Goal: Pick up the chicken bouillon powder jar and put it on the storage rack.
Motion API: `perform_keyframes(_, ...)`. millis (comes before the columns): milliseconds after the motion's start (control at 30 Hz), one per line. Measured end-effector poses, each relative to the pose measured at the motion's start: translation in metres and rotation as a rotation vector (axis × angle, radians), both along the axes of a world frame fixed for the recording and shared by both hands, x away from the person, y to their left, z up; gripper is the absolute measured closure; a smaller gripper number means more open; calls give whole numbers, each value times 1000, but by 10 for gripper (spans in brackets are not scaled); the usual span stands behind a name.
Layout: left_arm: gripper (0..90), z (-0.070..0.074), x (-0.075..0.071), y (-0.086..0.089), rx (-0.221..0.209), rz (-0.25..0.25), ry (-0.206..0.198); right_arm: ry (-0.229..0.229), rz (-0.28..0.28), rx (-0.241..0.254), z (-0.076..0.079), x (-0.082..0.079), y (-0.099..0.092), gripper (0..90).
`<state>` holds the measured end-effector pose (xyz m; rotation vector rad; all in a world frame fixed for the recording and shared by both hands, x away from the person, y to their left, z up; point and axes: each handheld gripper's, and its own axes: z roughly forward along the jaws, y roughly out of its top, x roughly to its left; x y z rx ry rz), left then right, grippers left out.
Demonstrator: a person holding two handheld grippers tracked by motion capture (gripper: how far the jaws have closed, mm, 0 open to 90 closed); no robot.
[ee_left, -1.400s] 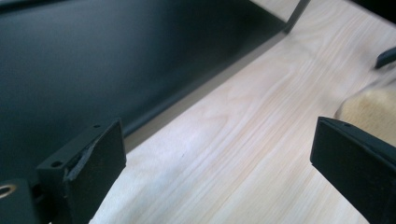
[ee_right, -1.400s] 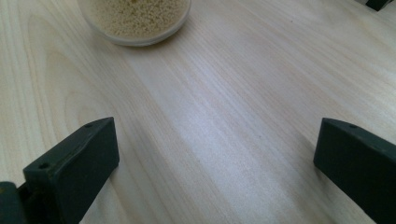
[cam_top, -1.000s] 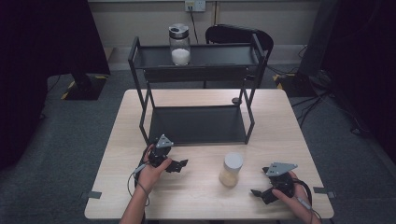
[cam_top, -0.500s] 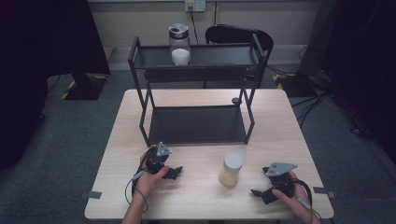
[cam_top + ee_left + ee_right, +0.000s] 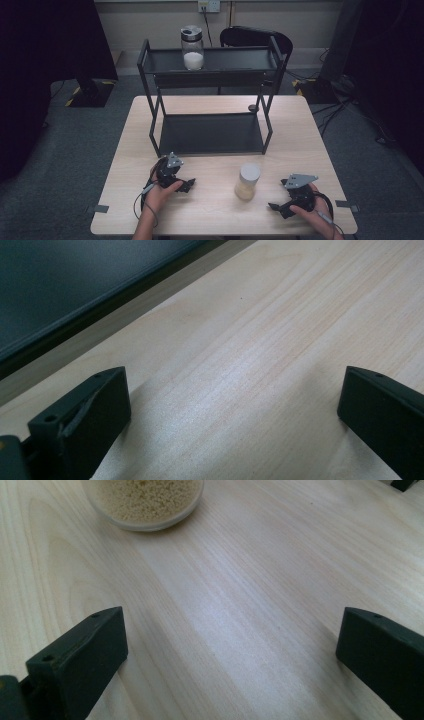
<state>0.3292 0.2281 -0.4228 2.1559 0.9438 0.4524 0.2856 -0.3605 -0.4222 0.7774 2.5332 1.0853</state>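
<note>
A clear jar of beige grains (image 5: 247, 181) with a pale lid stands upright on the wooden table (image 5: 220, 215), near the front. Its base shows at the top of the right gripper view (image 5: 142, 502). My left gripper (image 5: 186, 185) lies in a hand to the jar's left, pointing right. Its jaws have just been opening and stand wide over bare wood (image 5: 235, 405), with nothing between them. My right gripper (image 5: 276, 206) rests low at the jar's right, pointing left toward it. It is open and empty (image 5: 232, 645), a short way from the jar.
A black two-tier rack (image 5: 210, 135) stands mid-table; its lower shelf edge crosses the left gripper view (image 5: 75, 285). A glass jar of white powder (image 5: 192, 47) sits on the top shelf. A small dark object (image 5: 252, 107) lies by the rack's rear right leg. A chair (image 5: 255, 37) stands behind.
The left hand has drawn its gripper slightly toward the table's front edge. The right hand and the jar of grains have stayed where they were.
</note>
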Motion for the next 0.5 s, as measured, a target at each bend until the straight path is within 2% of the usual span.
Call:
perform_keyframes(67, 0, 0, 0, 0, -1, 0, 0, 6, 10, 16, 1, 3, 0, 27)
perform_keyframes(133, 0, 0, 0, 0, 0, 0, 0, 12, 20, 29, 3, 6, 1, 0)
perform_keyframes(200, 0, 0, 0, 0, 0, 0, 0, 9, 27, 24, 7, 8, 7, 17)
perform_keyframes(333, 0, 0, 0, 0, 0, 0, 0, 19, 49, 49, 10, 14, 12, 11)
perform_keyframes(433, 0, 0, 0, 0, -2, 1, 1, 23, 71, 84, 13, 20, 20, 10)
perform_keyframes(500, 0, 0, 0, 0, 0, 0, 0, 32, 89, 138, 14, 25, 23, 8)
